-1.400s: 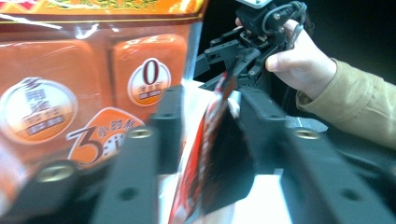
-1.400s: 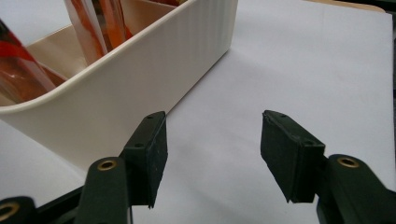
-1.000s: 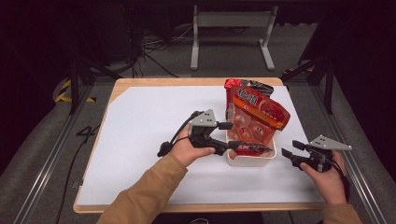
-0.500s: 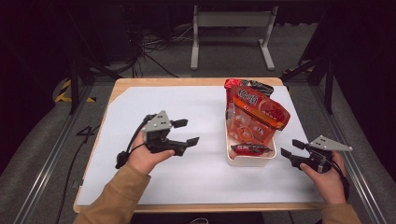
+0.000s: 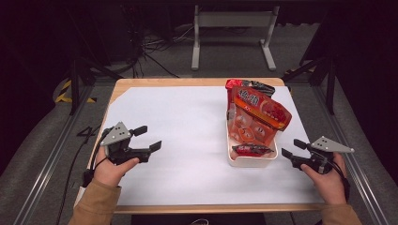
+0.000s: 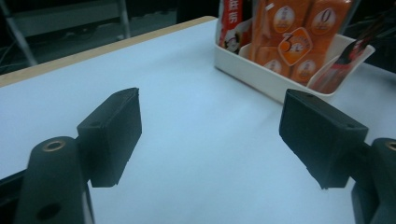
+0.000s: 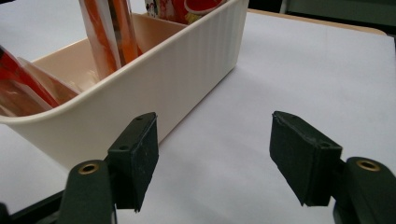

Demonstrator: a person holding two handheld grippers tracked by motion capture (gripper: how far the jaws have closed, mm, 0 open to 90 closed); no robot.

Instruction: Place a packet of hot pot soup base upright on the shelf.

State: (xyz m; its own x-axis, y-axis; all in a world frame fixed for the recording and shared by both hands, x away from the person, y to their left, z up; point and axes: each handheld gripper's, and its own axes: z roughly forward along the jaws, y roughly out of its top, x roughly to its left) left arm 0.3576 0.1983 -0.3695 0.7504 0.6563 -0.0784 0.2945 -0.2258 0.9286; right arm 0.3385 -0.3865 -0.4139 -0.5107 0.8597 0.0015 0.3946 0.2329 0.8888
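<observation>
The left claw (image 5: 146, 138) stands wide, its jaws having just been opening, with nothing between them but the bare white sheet of the desk (image 5: 187, 122). It hovers over the left part of the desk, well apart from the bin. In the left gripper view the two black pads (image 6: 112, 135) frame empty desk, with the bin farther off at the upper right.

The right claw (image 5: 292, 148) is wide too, its jaws also having just been opening, and holds nothing. It sits just beside the near right corner of the bin; I cannot tell whether it touches the wall.

The cream bin (image 5: 248, 161) stands on the right half of the desk, ribbed on its outer wall (image 7: 187, 65). Red and orange snack packets (image 5: 258, 110) stand upright in it and lean over the right rim; a small dark red packet (image 5: 251, 149) lies across the near end.

The print on the packets is too small to read, and the right gripper view cuts off their tops.
</observation>
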